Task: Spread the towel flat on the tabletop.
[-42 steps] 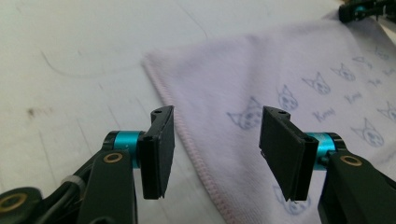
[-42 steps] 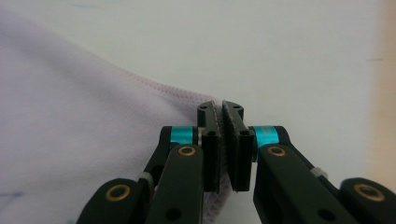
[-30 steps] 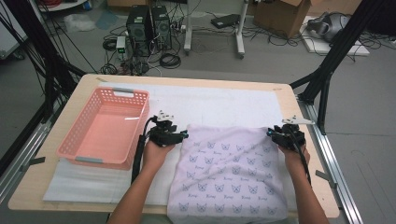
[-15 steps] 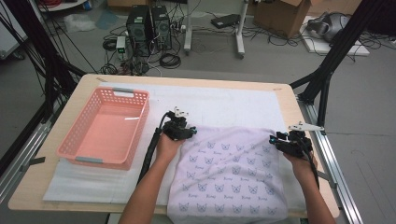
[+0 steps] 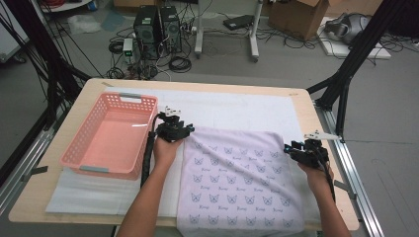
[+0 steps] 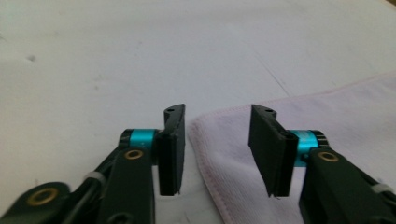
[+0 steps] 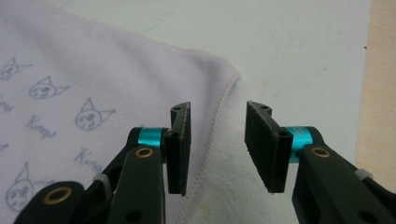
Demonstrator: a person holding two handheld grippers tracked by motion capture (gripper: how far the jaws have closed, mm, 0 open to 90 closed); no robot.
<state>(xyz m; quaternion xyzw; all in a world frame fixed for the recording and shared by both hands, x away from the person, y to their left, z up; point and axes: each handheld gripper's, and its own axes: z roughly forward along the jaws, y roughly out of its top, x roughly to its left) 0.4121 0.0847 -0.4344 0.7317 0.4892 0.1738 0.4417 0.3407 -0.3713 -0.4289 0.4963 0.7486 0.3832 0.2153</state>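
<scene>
A pale cloth [image 5: 237, 182] printed with small cat faces lies spread over the near right part of the table [image 5: 301, 101], its front edge hanging off the near edge. The left gripper [image 5: 184, 131] sits at the cloth's far left corner, its jaws having just been opening, apart around the hem without pressing it. The right gripper [image 5: 291, 148] sits at the far right corner, jaws likewise apart over the hem; a pink basket [image 5: 111, 136] stands toward the left edge.

Even, soft light from above fills the high view; the desk [image 5: 296, 106] is bright, and shadows under the basket [image 5: 111, 136] are faint. That view is slightly soft and grainy. In both gripper views the white mat [image 6: 140, 51] is nearly washed out, and its far part blurs.
</scene>
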